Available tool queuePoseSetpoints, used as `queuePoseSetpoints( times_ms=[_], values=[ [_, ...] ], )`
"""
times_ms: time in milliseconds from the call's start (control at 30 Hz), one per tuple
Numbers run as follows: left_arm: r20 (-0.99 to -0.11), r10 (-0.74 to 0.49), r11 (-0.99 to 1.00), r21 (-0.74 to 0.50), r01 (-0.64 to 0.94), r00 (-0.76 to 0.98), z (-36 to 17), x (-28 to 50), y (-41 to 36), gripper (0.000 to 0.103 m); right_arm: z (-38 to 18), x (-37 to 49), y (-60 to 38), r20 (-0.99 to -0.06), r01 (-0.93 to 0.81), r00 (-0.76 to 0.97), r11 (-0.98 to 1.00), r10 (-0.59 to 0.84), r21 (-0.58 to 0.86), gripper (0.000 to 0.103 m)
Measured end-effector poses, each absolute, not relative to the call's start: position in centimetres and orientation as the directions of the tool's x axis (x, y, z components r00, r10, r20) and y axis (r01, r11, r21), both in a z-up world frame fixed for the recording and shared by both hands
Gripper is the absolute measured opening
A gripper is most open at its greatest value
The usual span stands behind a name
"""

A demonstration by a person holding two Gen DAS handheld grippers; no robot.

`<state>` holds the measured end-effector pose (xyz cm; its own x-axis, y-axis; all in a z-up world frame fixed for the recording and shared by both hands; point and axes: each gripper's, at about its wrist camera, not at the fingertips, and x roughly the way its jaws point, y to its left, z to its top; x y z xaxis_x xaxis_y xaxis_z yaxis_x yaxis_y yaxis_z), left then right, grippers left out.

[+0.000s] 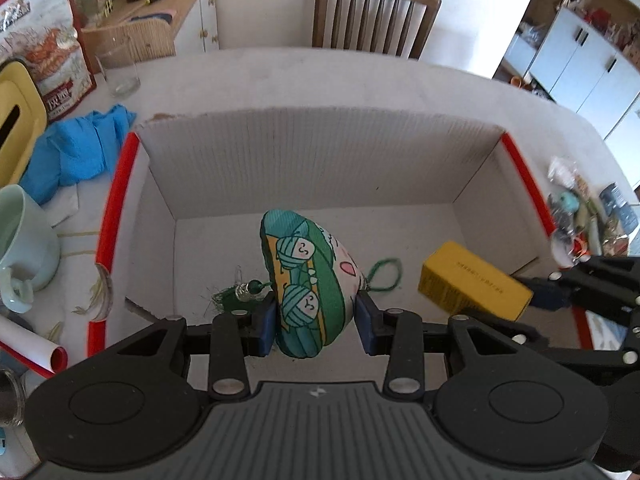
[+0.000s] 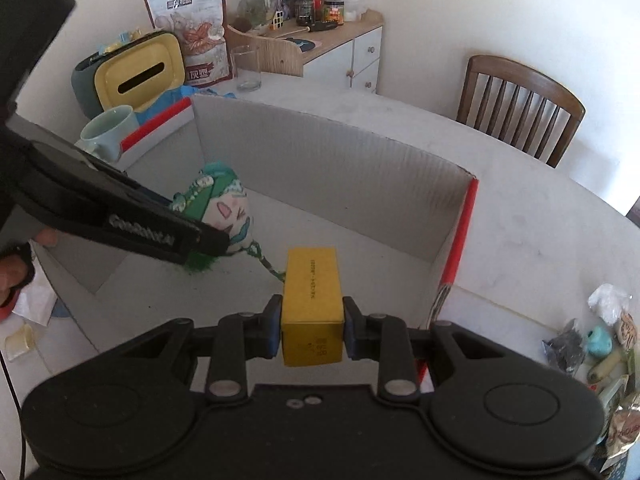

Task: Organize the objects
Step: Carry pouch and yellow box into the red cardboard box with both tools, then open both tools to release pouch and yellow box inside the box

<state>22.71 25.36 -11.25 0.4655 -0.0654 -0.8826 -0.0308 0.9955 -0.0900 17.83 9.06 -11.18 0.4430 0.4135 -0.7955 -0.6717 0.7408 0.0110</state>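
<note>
So both are loaded right now. The left hand-held gripper (image 1: pixel 316 314) is clamped partway closed on a little stuffed fabric charm (image 1: pixel 306 280), green and teal with cartoon yarn balls printed on it, blue pads pressing both sides. It hangs low in the middle of the frame, inside the open cardboard box (image 1: pixel 320 152). A green tassel (image 1: pixel 228 300) with a bead dangles off its left end and a green cord loop (image 1: pixel 384 276) off the right; I can't tell whether the charm touches the box floor.

The right hand-held gripper (image 2: pixel 312 326) is squeezed tight on a yellow carton (image 2: pixel 312 300), held lengthwise and pointing into the same box. Its small print is too blurry to read.

In the right wrist view the left gripper covers most of the charm, and a bit of the person's hand (image 2: pixel 16 276) is cut off at the left edge. The clutter at the lower right of the table (image 2: pixel 520 208) is hard to make out.
</note>
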Motion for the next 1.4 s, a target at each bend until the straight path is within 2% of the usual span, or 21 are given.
queuePoseSetpoints(
  times_ms=[467, 833, 933, 1000, 1033, 1400],
  values=[
    [-0.928, -0.027, 1.000, -0.026, 0.007, 0.373, -13.3, 24.1, 25.9, 0.040, -12.3, 17.5, 12.9, -0.841, -0.737, 0.397, 0.674, 0.368, -0.053, 0.028],
    [-0.944, -0.033, 0.999, -0.026, 0.025, 0.330, -14.1, 24.2, 25.8, 0.044, -13.6, 18.6, 13.2, -0.885, -0.714, 0.324, 0.700, 0.333, 0.003, 0.029],
    [-0.943, -0.017, 1.000, -0.010, 0.023, 0.332, -14.1, 24.3, 25.7, 0.051, -13.6, 18.7, 13.3, -0.890, -0.716, 0.317, 0.698, 0.327, 0.001, 0.031],
    [-0.941, -0.008, 1.000, 0.000, 0.025, 0.337, -13.9, 24.2, 25.6, 0.062, -13.6, 18.5, 13.3, -0.892, -0.716, 0.319, 0.698, 0.320, -0.006, 0.035],
    [-0.939, -0.003, 1.000, 0.006, 0.025, 0.343, -13.8, 24.1, 25.6, 0.063, -13.6, 18.3, 12.9, -0.892, -0.715, 0.322, 0.699, 0.317, -0.009, 0.037],
    [-0.914, 0.001, 1.000, 0.009, 0.019, 0.405, -11.3, 22.3, 25.3, 0.064, -11.5, 17.4, 10.6, -0.854, -0.701, 0.331, 0.710, 0.402, 0.063, 0.041]
  ],
)
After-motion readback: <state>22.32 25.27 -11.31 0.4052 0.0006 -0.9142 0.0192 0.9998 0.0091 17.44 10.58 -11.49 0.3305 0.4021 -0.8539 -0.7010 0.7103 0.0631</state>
